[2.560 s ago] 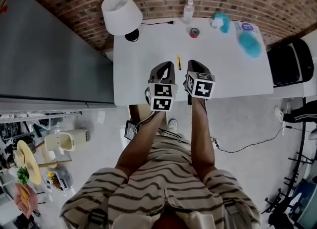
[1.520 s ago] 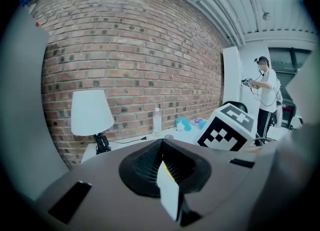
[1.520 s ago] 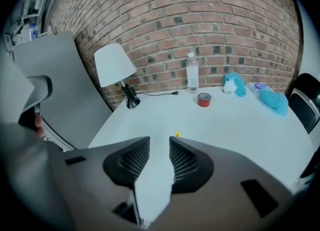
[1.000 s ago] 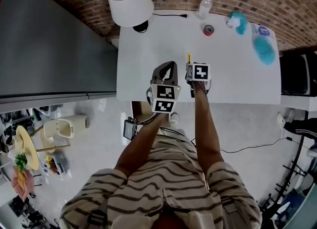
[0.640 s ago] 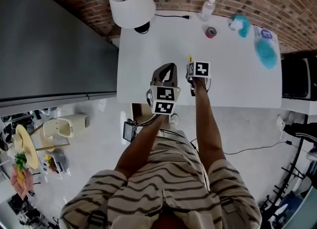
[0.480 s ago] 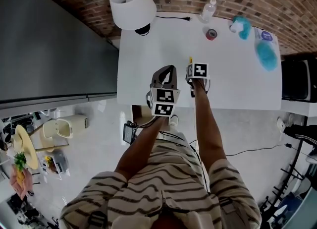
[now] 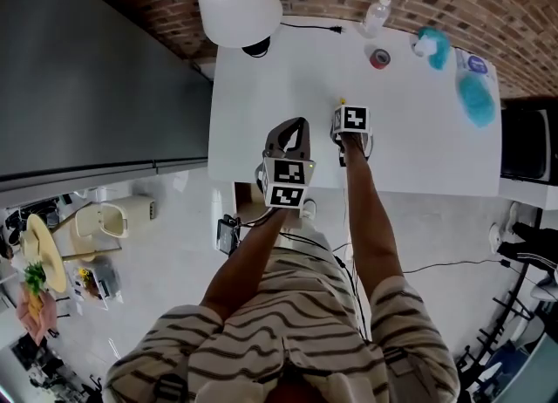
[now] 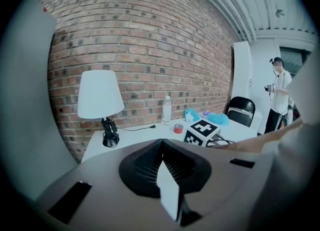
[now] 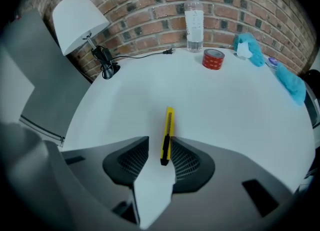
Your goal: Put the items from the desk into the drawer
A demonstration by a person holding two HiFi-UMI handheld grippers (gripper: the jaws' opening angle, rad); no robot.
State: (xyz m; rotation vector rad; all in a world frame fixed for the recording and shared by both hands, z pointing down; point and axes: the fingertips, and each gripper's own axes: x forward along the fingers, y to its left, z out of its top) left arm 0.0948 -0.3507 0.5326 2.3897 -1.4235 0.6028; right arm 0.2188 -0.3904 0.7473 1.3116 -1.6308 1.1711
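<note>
The jaws of the right gripper [image 9: 159, 147] are held apart around the yellow utility knife [image 9: 167, 135], which lies flat on the white bench [image 9: 235, 110] close against one jaw and is not yet clamped, while the jaws of the left gripper [image 8: 161, 146] are pressed together with nothing between them. Nothing is judged to have been put away so far: the red tape roll [image 9: 213, 59], the water bottle [image 9: 194, 21] and the teal items [image 9: 248, 47] are seen waiting at the far edge, and no drawer is shown in any view
</note>
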